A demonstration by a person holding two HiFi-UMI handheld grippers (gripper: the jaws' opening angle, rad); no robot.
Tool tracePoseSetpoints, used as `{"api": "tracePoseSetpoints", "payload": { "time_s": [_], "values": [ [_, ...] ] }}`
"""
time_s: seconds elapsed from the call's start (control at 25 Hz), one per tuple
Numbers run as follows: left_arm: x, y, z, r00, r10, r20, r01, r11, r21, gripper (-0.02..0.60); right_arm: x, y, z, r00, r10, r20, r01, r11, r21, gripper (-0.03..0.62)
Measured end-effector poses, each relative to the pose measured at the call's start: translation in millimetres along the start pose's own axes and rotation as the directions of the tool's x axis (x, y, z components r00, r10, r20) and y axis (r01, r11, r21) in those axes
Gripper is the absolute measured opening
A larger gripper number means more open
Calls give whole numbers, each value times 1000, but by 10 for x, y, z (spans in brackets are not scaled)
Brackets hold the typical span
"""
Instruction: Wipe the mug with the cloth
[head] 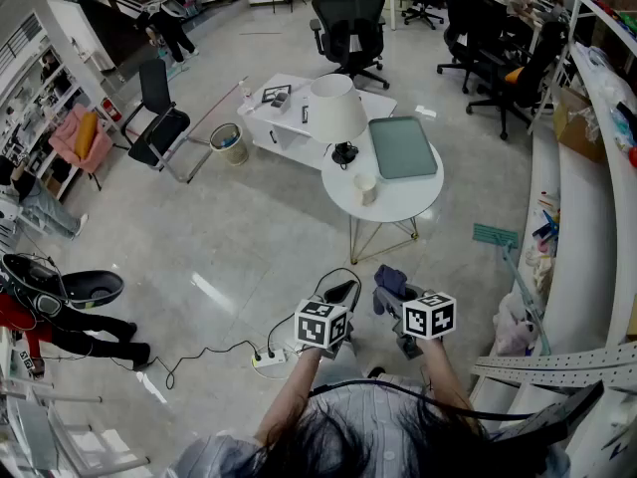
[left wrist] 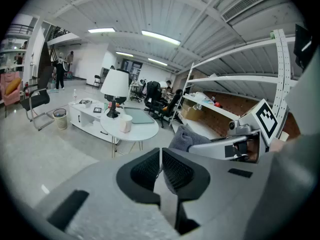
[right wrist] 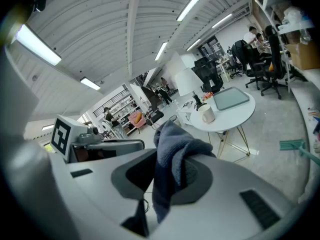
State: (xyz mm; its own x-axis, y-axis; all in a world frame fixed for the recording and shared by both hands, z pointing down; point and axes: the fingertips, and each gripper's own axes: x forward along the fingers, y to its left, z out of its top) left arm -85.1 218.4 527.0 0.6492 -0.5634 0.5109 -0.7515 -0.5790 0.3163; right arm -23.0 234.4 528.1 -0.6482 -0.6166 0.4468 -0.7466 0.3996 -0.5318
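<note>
A cream mug (head: 366, 188) stands on the round white table (head: 408, 199), well ahead of both grippers; it also shows as the mug (left wrist: 125, 123) in the left gripper view and the mug (right wrist: 207, 114) in the right gripper view. My right gripper (head: 390, 289) is shut on a blue-grey cloth (right wrist: 172, 156), which bunches above the jaws and hangs below them; the cloth (head: 391, 281) and the cloth (left wrist: 186, 136) show in the other views. My left gripper (head: 341, 295) is held beside it, its jaws shut with nothing between them (left wrist: 160, 167).
On the round table stand a white lamp (head: 334, 110) and a green tray (head: 402, 147). A low white cabinet (head: 289, 118) is behind it. A power strip with cables (head: 267, 358) lies on the floor. Office chairs (head: 350, 26) and a long bench (head: 582, 217) surround the area.
</note>
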Motion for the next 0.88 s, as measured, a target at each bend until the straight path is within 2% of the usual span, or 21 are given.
{"api": "tracePoseSetpoints", "payload": {
  "time_s": [0.36, 0.88],
  "values": [
    [128, 275, 83, 1000, -11, -15, 11, 1000, -8, 29, 241, -77, 123, 1000, -20, -6, 21, 1000, 15, 80],
    [295, 863, 376, 996, -75, -41, 75, 997, -1, 29, 769, -124, 451, 996, -91, 21, 89, 993, 83, 80]
  ]
}}
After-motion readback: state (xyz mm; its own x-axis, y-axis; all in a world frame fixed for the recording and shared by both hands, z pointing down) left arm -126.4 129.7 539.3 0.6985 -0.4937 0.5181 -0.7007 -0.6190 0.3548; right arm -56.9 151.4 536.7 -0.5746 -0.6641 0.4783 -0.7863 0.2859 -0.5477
